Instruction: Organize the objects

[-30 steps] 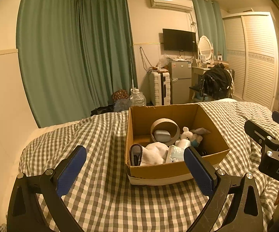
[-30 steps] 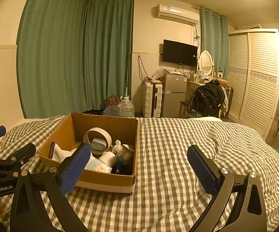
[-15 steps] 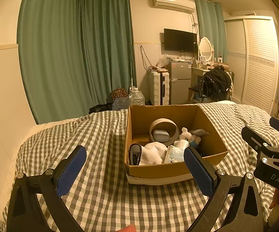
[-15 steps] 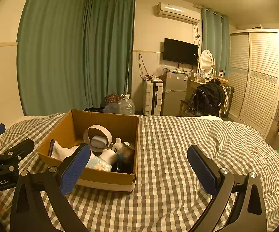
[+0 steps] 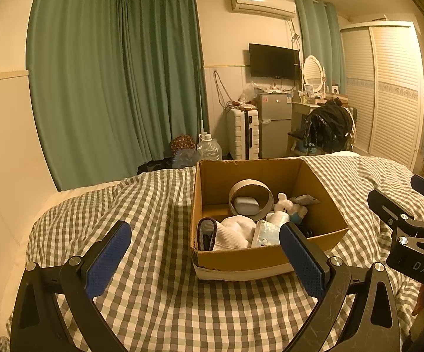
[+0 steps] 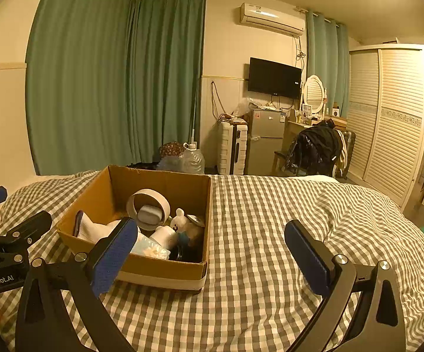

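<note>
Cardboard box (image 5: 266,256) resting on checked bedspread (image 5: 159,302), open-topped, pale tape band along bottom edge; in the right wrist view, box (image 6: 153,267) ahead and left of centre. Contents heaped loosely: tape roll (image 5: 251,198) on edge against back wall with small grey case (image 5: 246,205) inside its ring, white sock (image 5: 235,236) with dark cuff at near left corner, small white plush bear (image 5: 288,206), crinkly tissue pack (image 5: 266,233), something dark at bottom right, too shadowed to name. Probably all light. Sock and bear soft, likely to compress and sag, best pinched through the bulk. Tissue pack slick film, prone to slipping, so grip across the narrow sides. Tape roll stiff, easiest taken across the rim wall. Box itself rigid enough but bulky; near wall a fair hold for dragging. Left gripper (image 5: 206,256) spread wide, empty, hovering short of box's near wall. Right gripper (image 6: 212,259) likewise spread wide, empty, over bedspread just right of box.
</note>
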